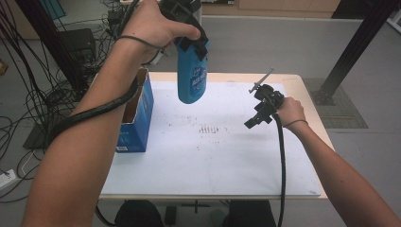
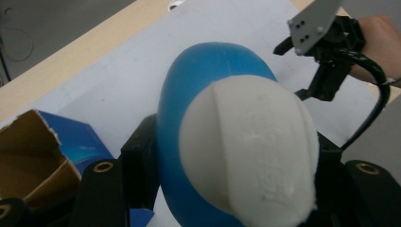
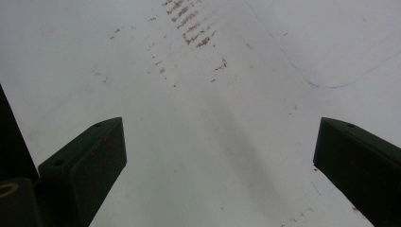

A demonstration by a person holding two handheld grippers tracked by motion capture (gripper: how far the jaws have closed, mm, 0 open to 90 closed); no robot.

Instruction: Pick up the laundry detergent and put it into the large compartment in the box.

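Above the table (image 1: 302, 156), well clear of its white sheet, I have the blue bottle (image 1: 192, 80) hanging cap-up from my left gripper (image 1: 191, 45), whose jaws are clamped on it near the top. From the left gripper view I look down on the bottle's white cap (image 2: 250, 151), with a black jaw pressed against the blue body on either side. Off to the left of the bottle, an open blue box (image 1: 137, 118) stands at the table's left edge, its brown cardboard flaps up; the bottle hangs near it but apart from it, toward the middle of the sheet. On the right side of the table I keep my right gripper (image 1: 257, 118) low over the sheet, well apart from the bottle. Its jaws stand wide apart with nothing between them, and through the right gripper view I see bare white sheet with some brown smudges (image 3: 191, 28) between them.
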